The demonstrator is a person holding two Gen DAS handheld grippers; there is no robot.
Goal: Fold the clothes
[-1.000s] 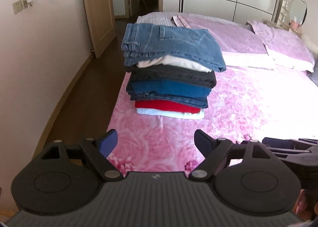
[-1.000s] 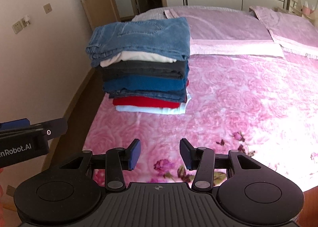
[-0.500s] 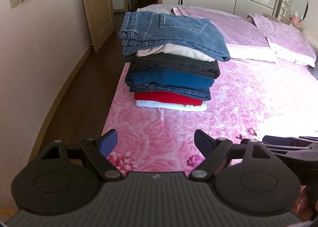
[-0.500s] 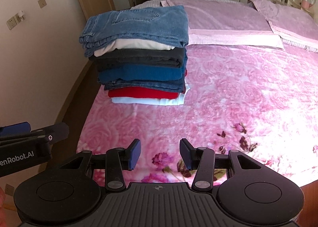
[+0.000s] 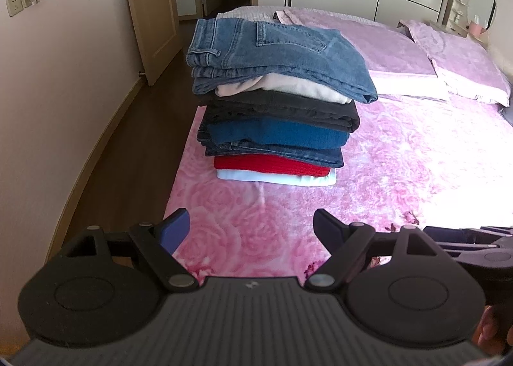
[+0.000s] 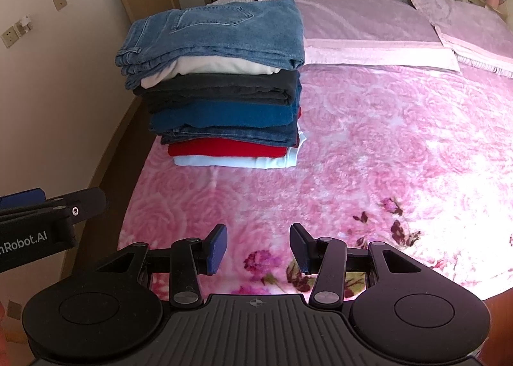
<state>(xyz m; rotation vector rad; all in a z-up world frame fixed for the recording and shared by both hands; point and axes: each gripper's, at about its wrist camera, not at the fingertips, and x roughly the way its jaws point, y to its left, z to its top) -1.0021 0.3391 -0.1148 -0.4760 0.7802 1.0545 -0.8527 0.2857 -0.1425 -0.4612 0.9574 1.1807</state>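
Ahead of both grippers, a stack of folded clothes [image 5: 275, 103] sits on the pink rose-patterned blanket [image 5: 400, 167] of the bed, close to the bed's edge on the side of the wooden floor [image 5: 128, 157]. From the top down it reads: light blue jeans [image 5: 275, 45] with a back pocket facing up, a cream garment [image 5: 288, 87], a dark grey one [image 5: 282, 109], a deep blue one [image 5: 282, 135], another piece of denim, a red one [image 5: 272, 165] and a white one [image 5: 275, 177] at the bottom.

The left gripper [image 5: 251, 231] has its jaws spread wide with nothing between them (only blanket shows through the gap). The stack lies beyond its fingertips, well apart, roughly in line with the gap and slightly toward the left finger.

The right gripper [image 6: 258, 249] stands with its jaws parted to a moderate width, also empty, over a darker flower print on the blanket. From this view the stack is farther up the bed and off to the left of the jaws, not touching them. The left gripper's body shows at the left edge of the right wrist view, beside the bed's edge.

Behind the stack lie a pale lilac quilt [image 6: 362, 23] and a pillow [image 6: 465, 20]; a door [image 5: 150, 7] stands by the wall on the left.
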